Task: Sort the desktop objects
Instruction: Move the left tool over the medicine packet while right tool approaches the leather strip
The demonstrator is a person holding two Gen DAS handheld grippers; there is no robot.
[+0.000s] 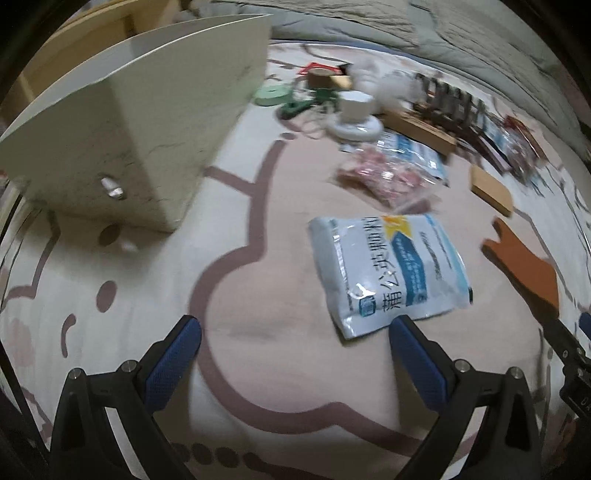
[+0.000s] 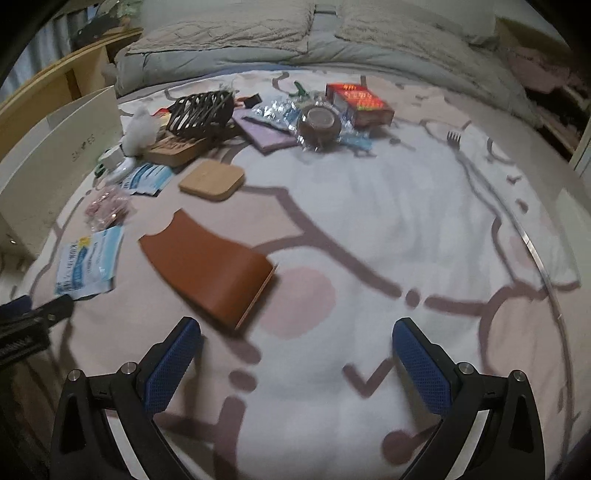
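- The left hand-held gripper (image 1: pixel 295 328) hovers low over the bed with its blue-padded jaws spread wide and nothing between them.
- Just ahead and slightly right of it lies a pale blue sachet (image 1: pixel 388 273), flat on the cover; its near edge almost reaches the right fingertip (image 1: pixel 400 326). Its long axis runs roughly away from the gripper, leaning a little left.
- The right hand-held gripper (image 2: pixel 295 328) is also spread open and empty. A brown leather wallet (image 2: pixel 208 271) lies ahead and to its left, long axis slanting from far-left to near-right.
- Judging by this, the left gripper is nearer the sachet, the right one nearer the wallet.
- A tall cream box (image 1: pixel 147 122) stands upright to the left, likely a sorting bin.
- Farther off lie a wooden coaster (image 2: pixel 212 179), a clear bag of pink items (image 1: pixel 384 175), a dark wire basket (image 2: pixel 201 107), a red carton (image 2: pixel 360 99) and a fork (image 2: pixel 454 138).
- The surface is a pink-and-white cartoon bedcover (image 2: pixel 388 229); a rumpled grey quilt (image 2: pixel 258 33) lies behind it.
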